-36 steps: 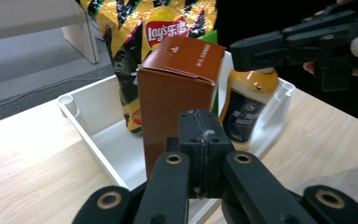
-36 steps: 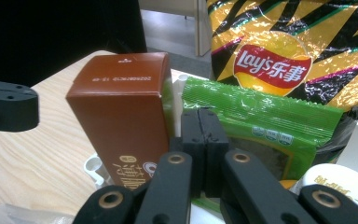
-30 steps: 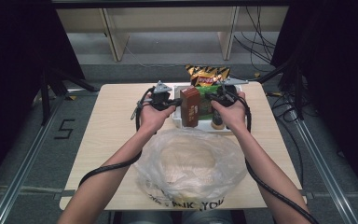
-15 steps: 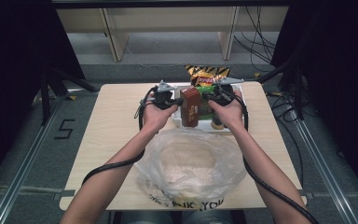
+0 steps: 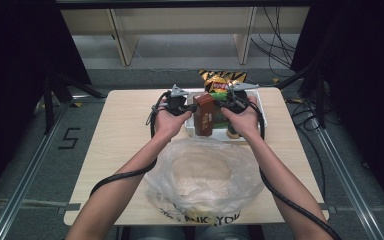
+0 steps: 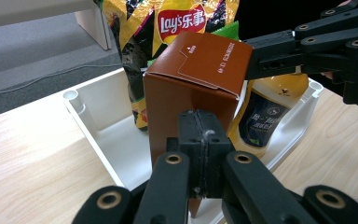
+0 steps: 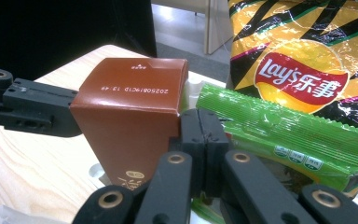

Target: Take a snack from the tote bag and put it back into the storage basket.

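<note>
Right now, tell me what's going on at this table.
A person holds a gripper in each hand and presses the brown carton between them: the left gripper and right gripper, both with jaws shut, push on opposite sides. The carton stands upright at the white tray, which also holds a Lay's chip bag, a green packet and a yellow pouch. An open clear plastic bag lies nearer the person.

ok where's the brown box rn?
High view: brown box stands upright at the white tray's left end, between the two shut grippers, chips bag behind it.
</note>
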The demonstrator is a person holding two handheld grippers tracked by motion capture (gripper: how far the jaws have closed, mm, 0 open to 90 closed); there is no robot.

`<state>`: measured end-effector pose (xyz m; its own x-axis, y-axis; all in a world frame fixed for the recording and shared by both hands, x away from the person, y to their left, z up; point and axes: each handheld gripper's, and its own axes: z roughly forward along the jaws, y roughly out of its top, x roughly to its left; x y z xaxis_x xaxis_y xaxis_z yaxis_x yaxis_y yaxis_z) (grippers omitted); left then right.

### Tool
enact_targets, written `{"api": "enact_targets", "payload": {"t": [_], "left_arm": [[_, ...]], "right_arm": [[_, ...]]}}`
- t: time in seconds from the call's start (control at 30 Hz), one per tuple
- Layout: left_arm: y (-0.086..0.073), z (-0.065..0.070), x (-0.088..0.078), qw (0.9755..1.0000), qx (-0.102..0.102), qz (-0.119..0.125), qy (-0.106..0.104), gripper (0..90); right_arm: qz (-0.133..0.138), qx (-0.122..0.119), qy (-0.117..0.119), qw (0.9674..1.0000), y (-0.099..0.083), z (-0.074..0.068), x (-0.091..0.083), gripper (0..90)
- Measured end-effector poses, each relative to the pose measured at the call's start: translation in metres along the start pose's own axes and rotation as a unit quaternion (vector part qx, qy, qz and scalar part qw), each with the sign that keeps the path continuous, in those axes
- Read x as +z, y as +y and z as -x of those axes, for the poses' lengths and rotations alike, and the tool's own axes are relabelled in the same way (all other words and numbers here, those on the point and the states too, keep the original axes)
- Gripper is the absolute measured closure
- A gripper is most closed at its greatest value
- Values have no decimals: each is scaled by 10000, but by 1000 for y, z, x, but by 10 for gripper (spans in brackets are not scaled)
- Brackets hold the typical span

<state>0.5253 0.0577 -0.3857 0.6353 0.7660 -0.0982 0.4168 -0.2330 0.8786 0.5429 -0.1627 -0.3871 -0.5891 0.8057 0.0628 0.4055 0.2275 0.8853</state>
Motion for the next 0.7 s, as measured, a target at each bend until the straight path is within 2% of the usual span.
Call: {"api": "enact_targets", "payload": {"t": [0.07, 0.1, 0.2, 0.23, 0.27, 0.37, 0.4, 0.43, 0.5, 0.7], "left_arm": [[0, -2, -1, 10000, 72, -59, 15, 889], [-1, -1, -1, 10000, 23, -7, 25, 889], [-1, -4, -2, 9999, 103, -50, 61, 890], [0, -4, -2, 9999, 66, -35, 82, 891], [0, -4, -2, 9999, 75, -40, 94, 890], [0, -5, -2, 9999, 78, -12, 108, 891], [0, -7, -3, 9998, 141, -88, 119, 892], [0, -6, -2, 9999, 69, -27, 122, 891], [0, -7, -2, 9998, 137, -59, 106, 892], [1, -5, 1, 9998, 141, -10, 125, 892]], "right_arm": [[17, -83, -26, 10000, 0, 0, 0, 900], [34, -68, -8, 10000, 0, -1, 0, 900], [8, -62, 53, 10000, 0, -4, -1, 900], [27, -164, 53, 9998, 0, -3, -1, 900], [-6, -108, 65, 9999, 0, -5, -1, 900], [16, -248, 53, 9997, 1, -6, -3, 900], [32, -166, 49, 9998, 0, -9, -4, 900], [-35, -221, 84, 9997, 0, -9, -6, 900], [56, -264, 63, 9996, -1, -10, -6, 900], [-17, -170, 138, 9998, -4, -12, -12, 900]]}}
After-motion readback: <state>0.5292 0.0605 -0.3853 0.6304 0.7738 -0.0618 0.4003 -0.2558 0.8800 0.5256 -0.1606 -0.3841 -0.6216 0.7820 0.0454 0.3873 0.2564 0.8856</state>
